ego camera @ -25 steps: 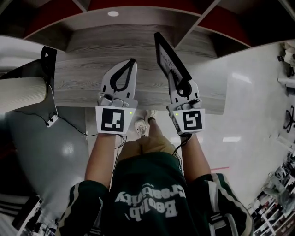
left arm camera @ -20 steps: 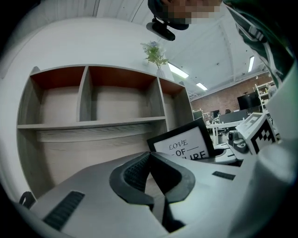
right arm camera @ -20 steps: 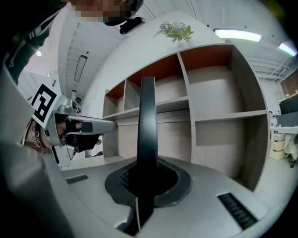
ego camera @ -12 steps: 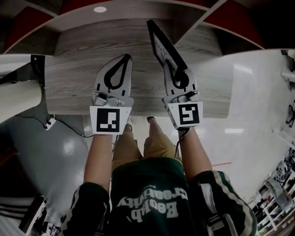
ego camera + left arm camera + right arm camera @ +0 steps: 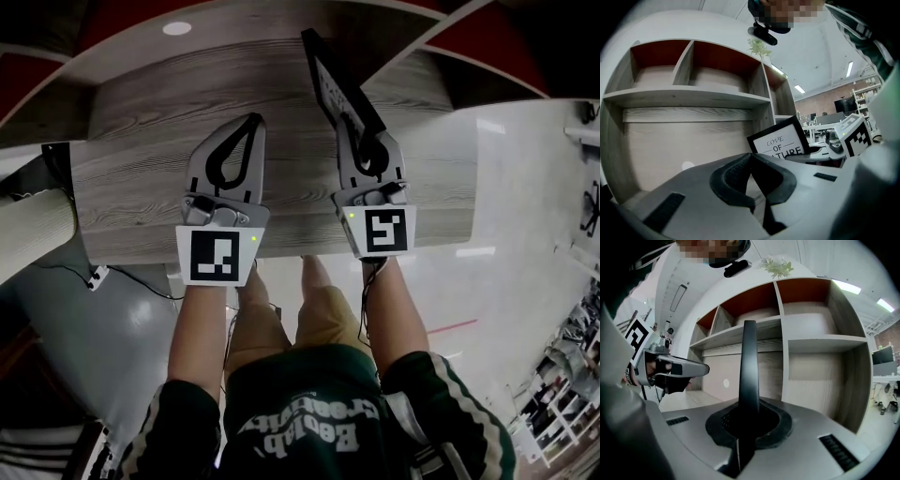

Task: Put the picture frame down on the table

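Grey wood-grain table fills the upper half of the head view. Both forearms reach out side by side over its near edge, close to level. The left gripper points forward over the table, its jaws meeting at the tips with only a loop-shaped gap behind them. The right gripper lies parallel to it, its jaws pinching the frame, which slants up and to the left past the tips, over the far part of the table. The hands are hidden under the marker cubes. From here I cannot tell whether the frame's lower edge touches the table.

In the left gripper view the jaws are pressed together at the tips with nothing between them. Beyond them stands a shelf with red-backed compartments. To the right, the frame shows its black border and white printed face, tilted. Its bottom is cut off by the left gripper's body and by a finger of the right gripper.

In the right gripper view the frame appears edge-on, a dark upright strip clamped between the pads, so its face cannot be seen. The left gripper shows at the left edge, apart from the frame. A plant on top of the shelf is small and blurred.
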Available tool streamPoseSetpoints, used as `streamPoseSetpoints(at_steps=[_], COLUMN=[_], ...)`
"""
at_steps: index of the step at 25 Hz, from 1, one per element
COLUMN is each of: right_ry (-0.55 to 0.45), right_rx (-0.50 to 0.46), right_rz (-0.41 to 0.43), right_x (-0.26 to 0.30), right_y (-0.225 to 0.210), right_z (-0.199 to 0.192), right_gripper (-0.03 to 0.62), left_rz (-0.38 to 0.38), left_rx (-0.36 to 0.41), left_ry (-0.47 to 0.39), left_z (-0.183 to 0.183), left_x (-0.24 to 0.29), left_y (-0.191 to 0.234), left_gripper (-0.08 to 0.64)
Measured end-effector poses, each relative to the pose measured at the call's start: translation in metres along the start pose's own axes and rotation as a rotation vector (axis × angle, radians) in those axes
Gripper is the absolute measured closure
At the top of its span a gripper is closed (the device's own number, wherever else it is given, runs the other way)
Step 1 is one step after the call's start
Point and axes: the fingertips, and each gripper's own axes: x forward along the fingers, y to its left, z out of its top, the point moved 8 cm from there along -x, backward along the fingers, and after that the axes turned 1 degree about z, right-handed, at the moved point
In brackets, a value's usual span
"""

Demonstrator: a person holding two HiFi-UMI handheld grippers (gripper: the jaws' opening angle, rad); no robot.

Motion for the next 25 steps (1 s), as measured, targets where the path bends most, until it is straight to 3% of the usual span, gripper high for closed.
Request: streamPoseSetpoints(at_steps=[11,25], right_ry=[0.070,0.038], right_rx=[-0.006,0.019], right_rz=[-0.037,-0.053], right_x=[0.012,0.030], right_y=[0.004,0.002], right_z=[-0.041,-0.051], right_gripper=[0.553,0.552], left_rz=[-0.034,0.020], left_rx=[-0.010,-0.063], left_ry=[-0.001,0.019], left_z=[-0.028,-0.060], left_x=[0.014,0.011], left_y=[0.008,0.008], left_gripper=[0.541,0.541])
